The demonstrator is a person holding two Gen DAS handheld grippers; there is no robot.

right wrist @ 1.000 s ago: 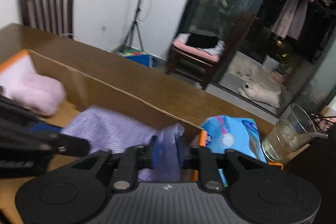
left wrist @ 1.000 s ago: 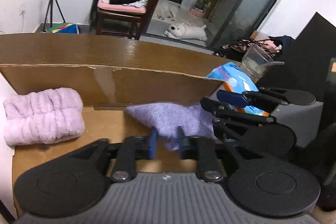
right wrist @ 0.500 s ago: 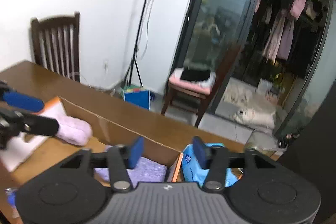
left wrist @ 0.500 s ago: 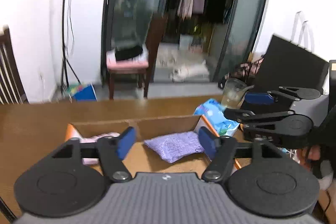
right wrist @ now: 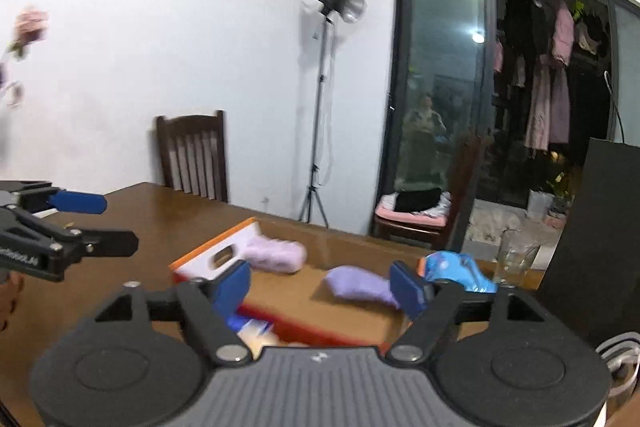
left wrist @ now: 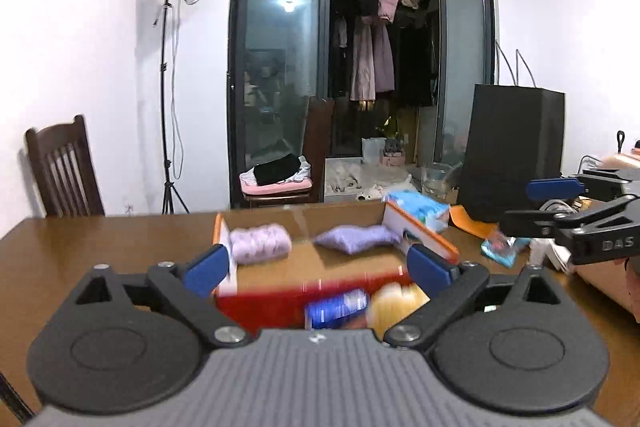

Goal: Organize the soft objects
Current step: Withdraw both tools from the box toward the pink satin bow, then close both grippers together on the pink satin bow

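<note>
Both grippers have just been opening and hold nothing: the left gripper [left wrist: 316,265] and the right gripper [right wrist: 325,287] have their blue fingers spread wide. Beyond the fingers, a folded purple cloth [left wrist: 356,238] lies in a cardboard box [left wrist: 424,231] on the wooden bench [left wrist: 100,247], beside a fluffy pink roll [left wrist: 260,243]. Only the left view shows a small blue packet [left wrist: 498,250] on the bench right of its fingers; only the right view shows a drinking glass [right wrist: 514,259] beyond its right finger.

A folded lilac knit cloth [left wrist: 356,238] lies flat on the floor of the open cardboard box [left wrist: 394,227], towards its right. A fluffy pale-pink roll [left wrist: 260,247] rests at the box's left end.
</note>
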